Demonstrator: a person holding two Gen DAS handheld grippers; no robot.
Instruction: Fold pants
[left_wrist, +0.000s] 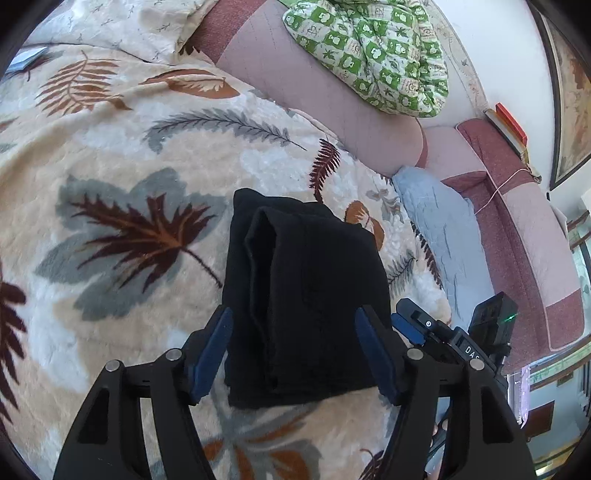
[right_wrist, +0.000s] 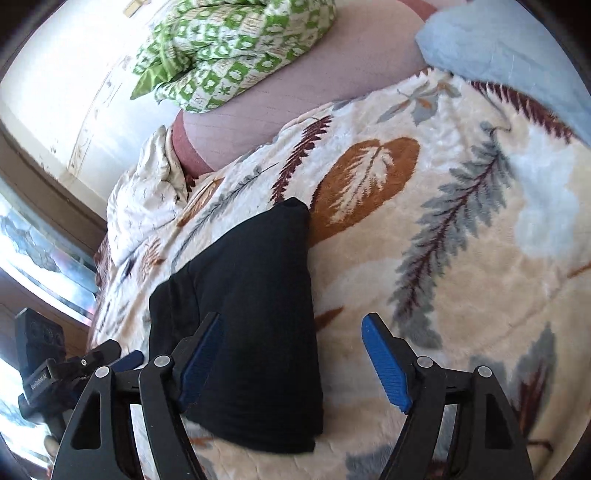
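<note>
The black pants (left_wrist: 306, 299) lie folded into a compact rectangle on a leaf-print blanket (left_wrist: 122, 192). My left gripper (left_wrist: 295, 321) is open and hovers over the near half of the bundle, one blue pad on each side. In the right wrist view the same pants (right_wrist: 251, 325) lie left of centre. My right gripper (right_wrist: 291, 325) is open, with its left pad over the pants' near edge and its right pad over bare blanket. The right gripper's body (left_wrist: 443, 332) shows at the lower right of the left wrist view. The left gripper's body (right_wrist: 74, 369) shows at the lower left of the right wrist view.
A green patterned quilt (left_wrist: 373, 51) lies on a pink padded headboard (left_wrist: 317, 88) beyond the blanket. A pale blue pillow (left_wrist: 439, 229) sits to the right of the pants. A cream pillow (left_wrist: 122, 26) lies at the far left.
</note>
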